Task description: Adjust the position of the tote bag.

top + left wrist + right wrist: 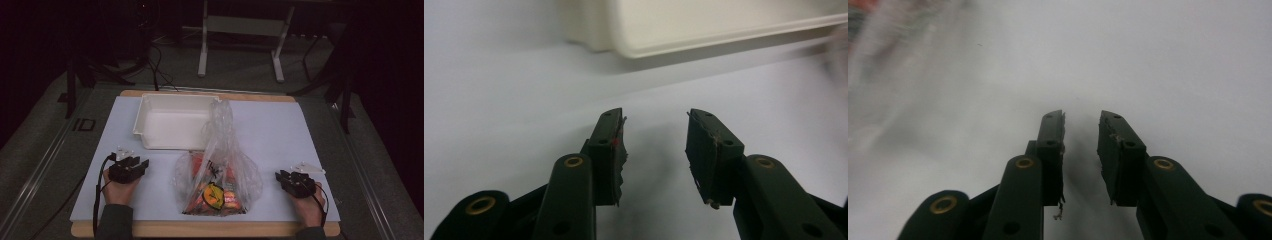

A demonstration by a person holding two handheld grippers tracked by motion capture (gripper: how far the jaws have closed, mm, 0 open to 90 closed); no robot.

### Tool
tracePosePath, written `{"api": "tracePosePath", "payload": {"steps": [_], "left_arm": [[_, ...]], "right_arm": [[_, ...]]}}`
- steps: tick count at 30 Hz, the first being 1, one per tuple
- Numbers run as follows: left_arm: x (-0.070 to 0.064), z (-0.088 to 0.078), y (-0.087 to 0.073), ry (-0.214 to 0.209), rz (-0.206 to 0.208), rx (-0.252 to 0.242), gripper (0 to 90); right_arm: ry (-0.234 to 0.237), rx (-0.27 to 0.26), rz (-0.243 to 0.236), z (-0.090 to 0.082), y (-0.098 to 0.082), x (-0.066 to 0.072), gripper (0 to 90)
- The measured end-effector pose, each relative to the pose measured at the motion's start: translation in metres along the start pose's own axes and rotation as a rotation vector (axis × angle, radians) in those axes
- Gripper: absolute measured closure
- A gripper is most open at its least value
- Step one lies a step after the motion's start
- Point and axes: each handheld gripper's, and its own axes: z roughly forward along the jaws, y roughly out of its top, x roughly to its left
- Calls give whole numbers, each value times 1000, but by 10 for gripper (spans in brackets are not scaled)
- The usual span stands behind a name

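A clear plastic bag (218, 170) with orange and red packets inside stands near the front middle of the white table top (280, 130), its twisted neck rising upward. Behind it to the left lies a white tray (172, 121), seen close in the left gripper view as a pale rim (724, 30). My left gripper (142, 163) rests on the table left of the bag, jaws apart with nothing between them (655, 145). My right gripper (278, 175) rests right of the bag, jaws slightly apart and empty (1081, 150). The bag shows as a blur at the upper left (878, 30).
A wooden board edge (200, 230) runs along the table's front. Metal stand legs (202, 45) and cables (155, 65) sit on the floor behind the table. A person's hands (120, 192) hold both grippers near the front edge.
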Motion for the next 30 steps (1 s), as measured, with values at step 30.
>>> {"api": "tracePosePath", "payload": {"steps": [30], "left_arm": [[-37,-17,15,-187,87,-34,598]], "right_arm": [[117,-35,-79,-12,36,47,694]]}}
